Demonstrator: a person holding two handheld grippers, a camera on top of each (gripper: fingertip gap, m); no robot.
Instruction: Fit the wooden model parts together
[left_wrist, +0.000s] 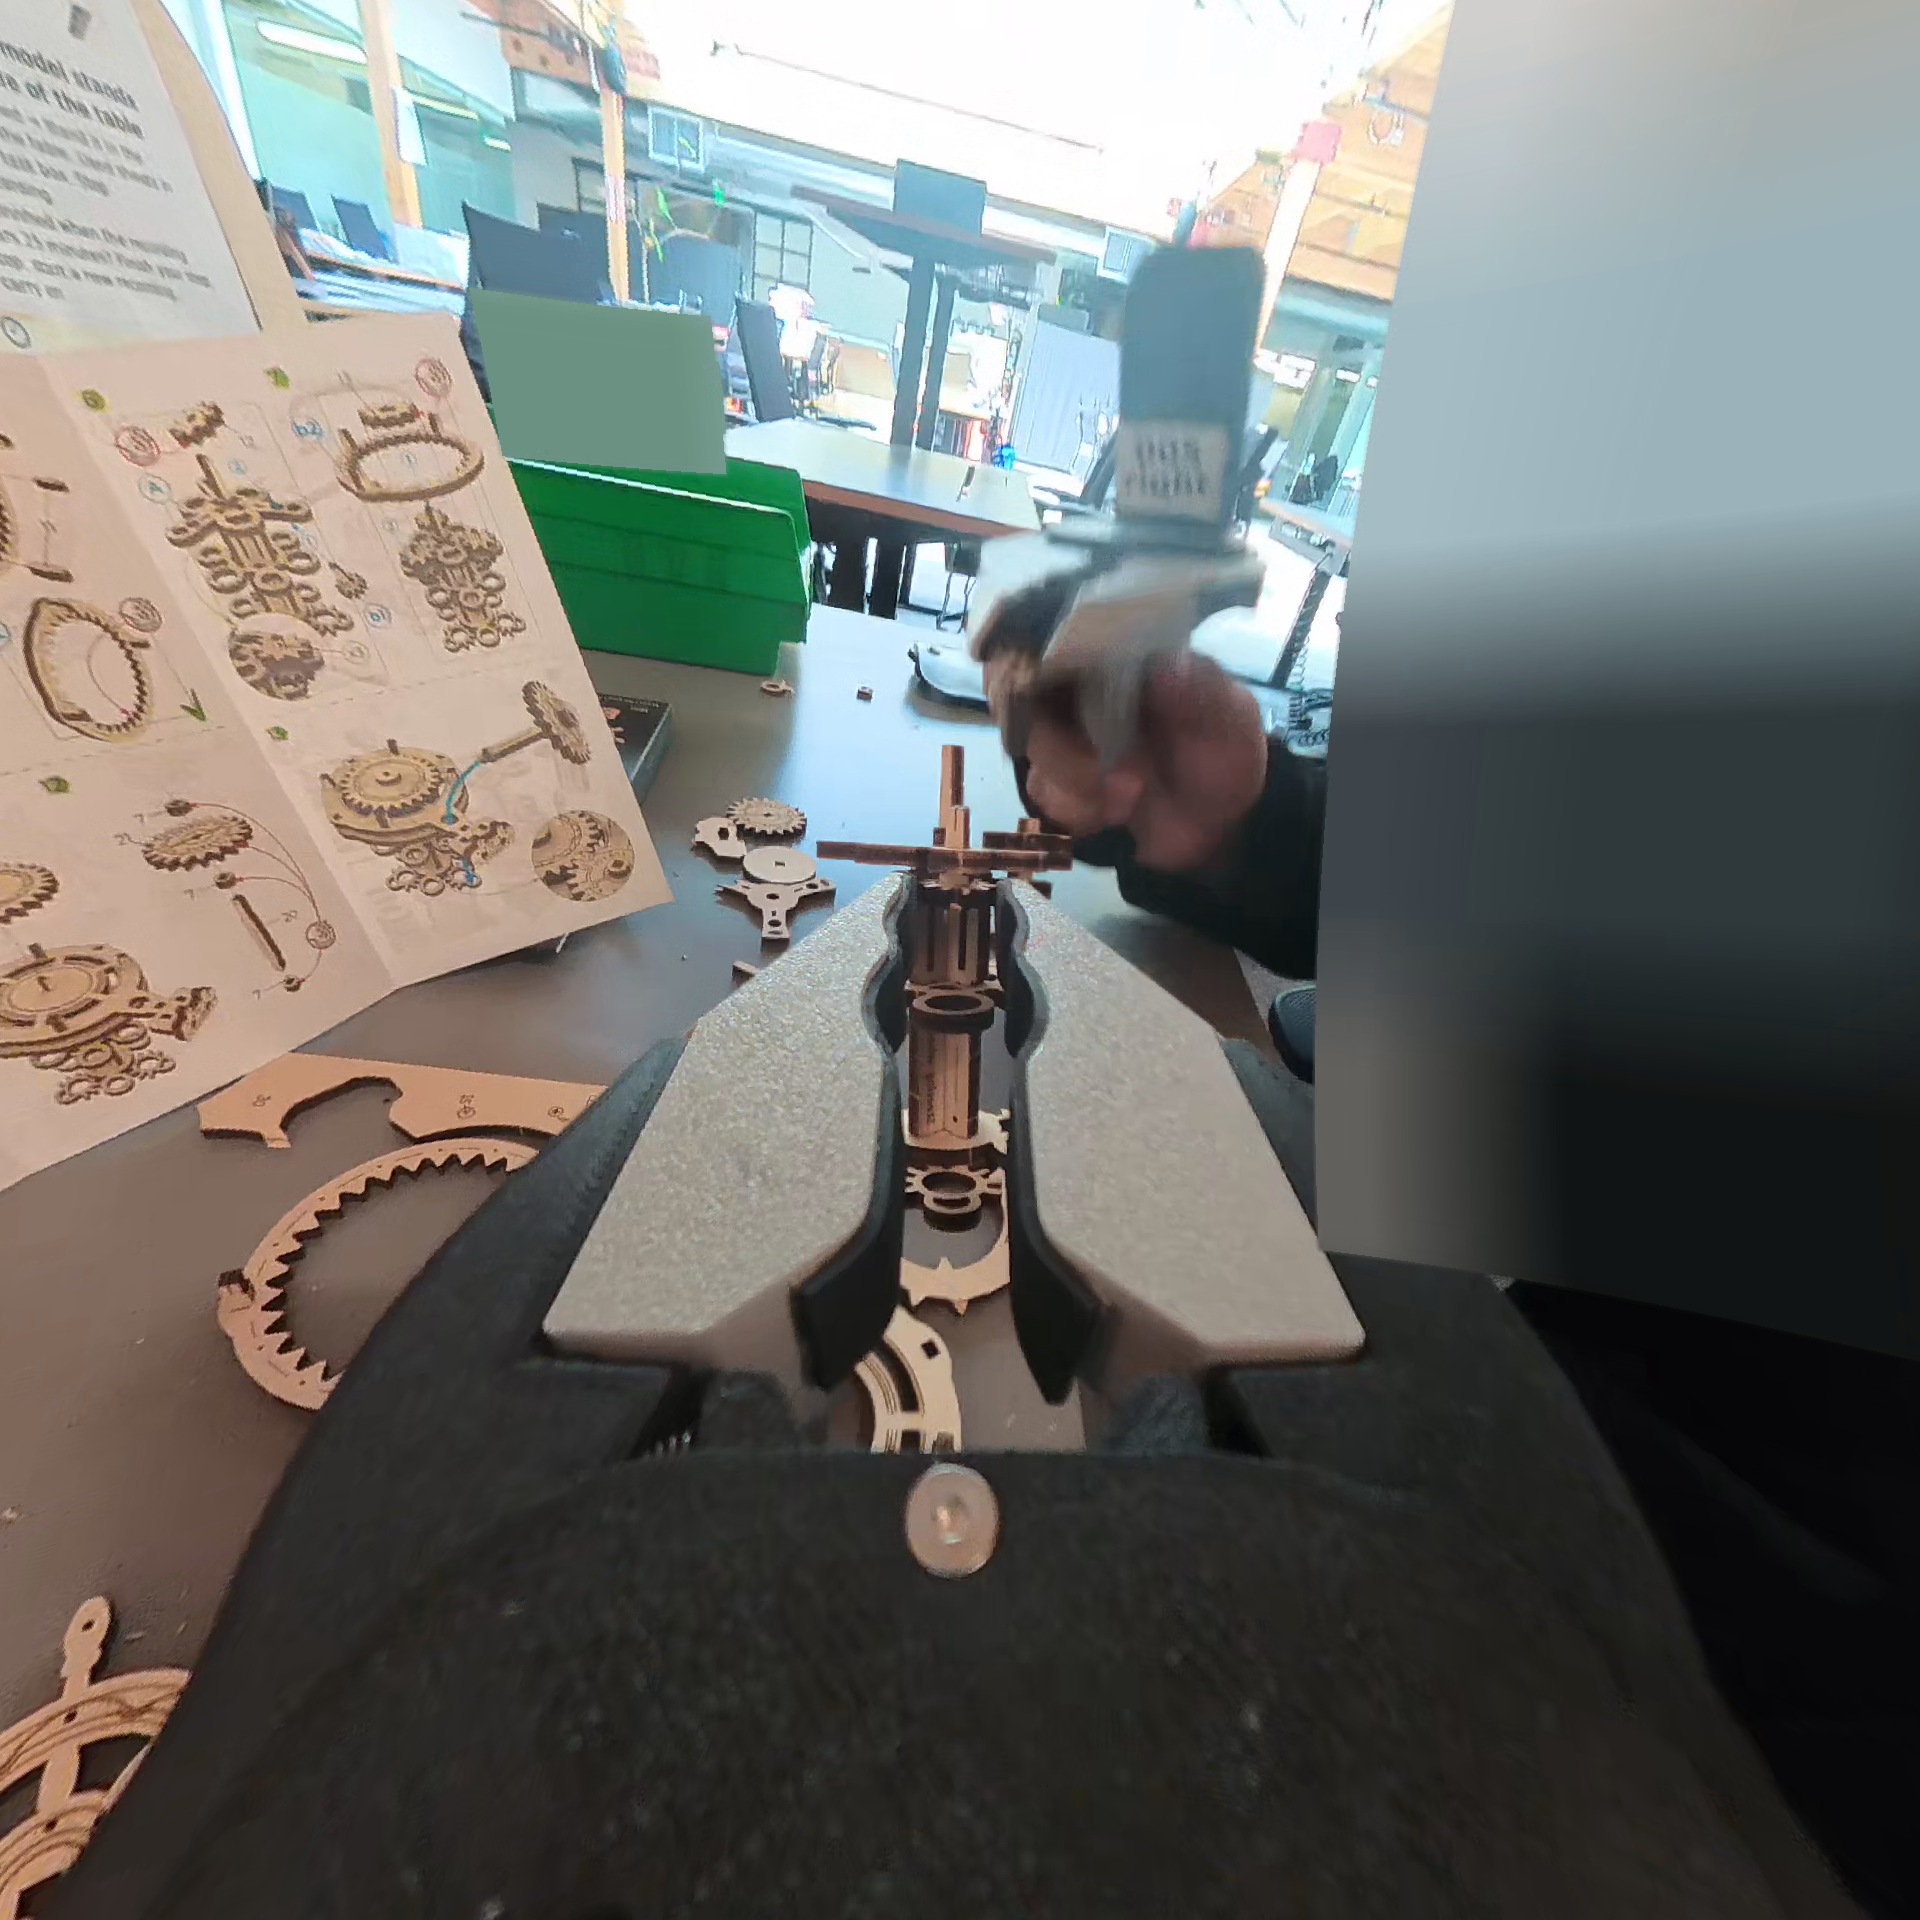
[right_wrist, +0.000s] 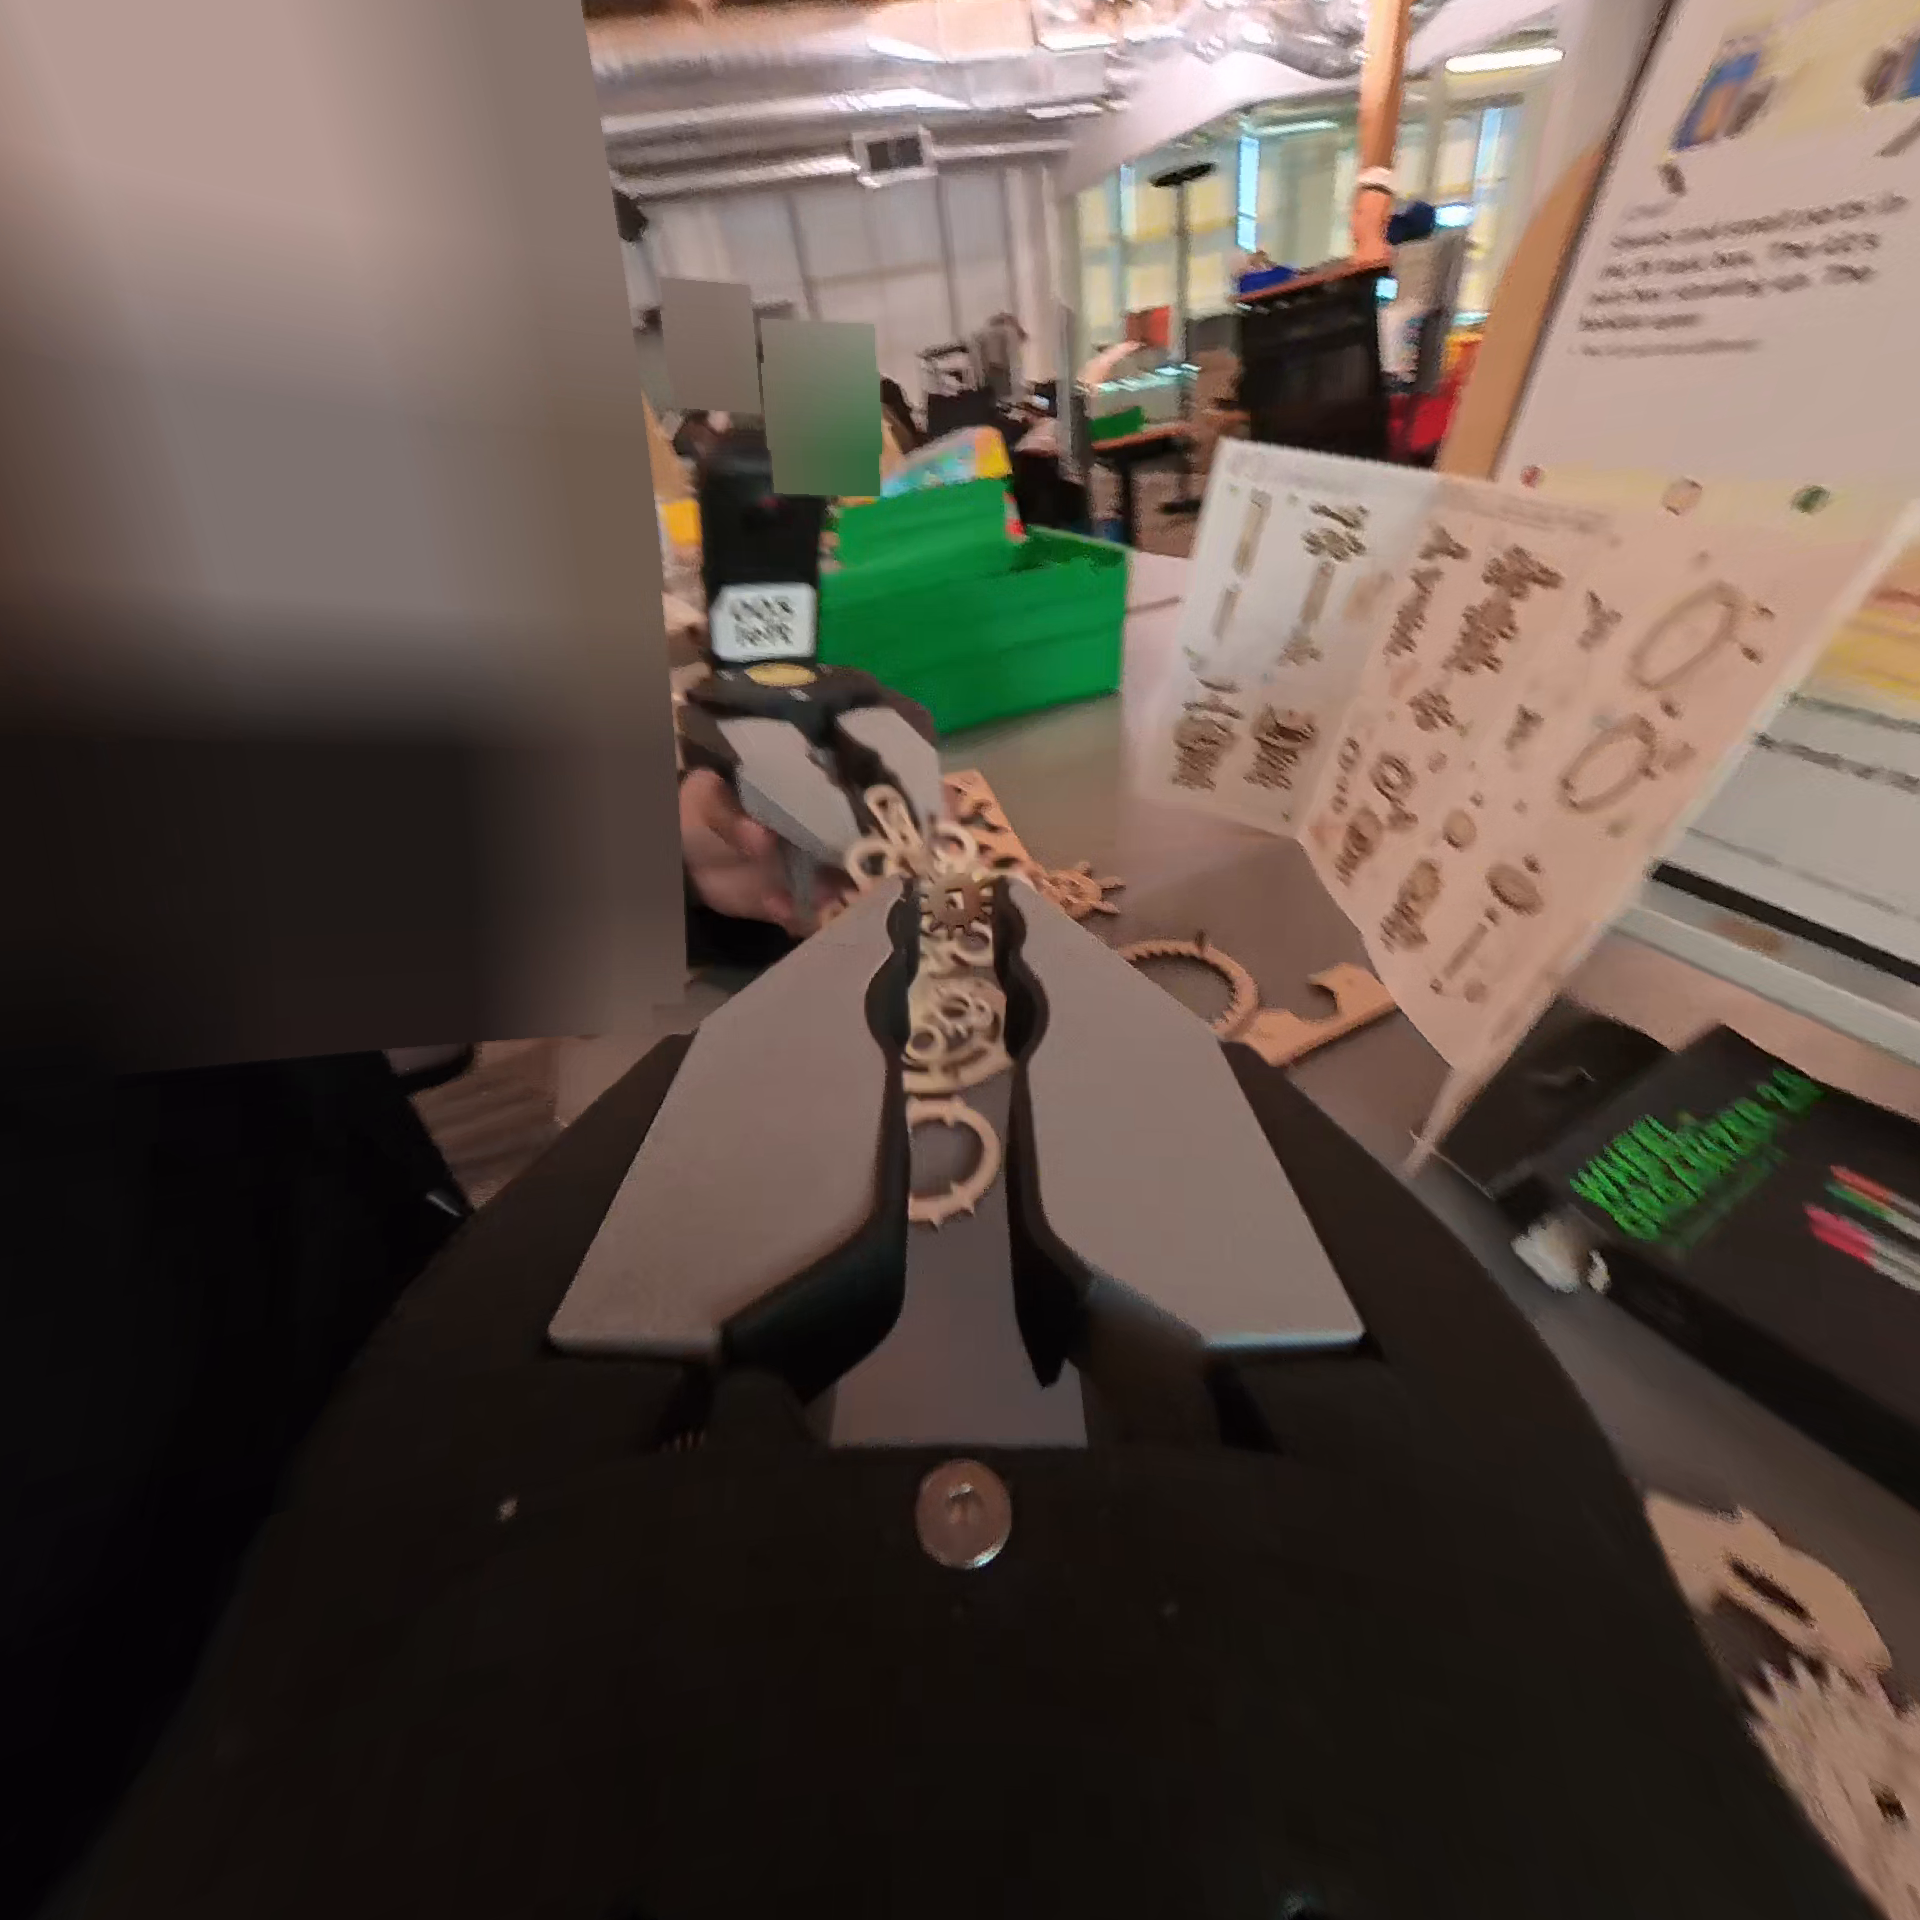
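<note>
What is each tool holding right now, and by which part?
The left tool grips the wooden shaft assembly by its column, below the crosspieces. The right tool pinches a small gear at its tips.

Left gripper (left_wrist: 951, 894) fingers (left_wrist: 790, 1049) pinch the wooden shaft (left_wrist: 945, 1023), cross-arms (left_wrist: 940, 854) poking out at the tips; right gripper (left_wrist: 1081, 665), blurred, hovers just beyond, perhaps touching a part.

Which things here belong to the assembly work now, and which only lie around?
In use:
- left gripper, shut on the slotted wooden shaft assembly
- right gripper, shut on the small wooden gear
- folded paper instruction sheet

Lying about:
- toothed wooden ring
- green plastic bins
</note>
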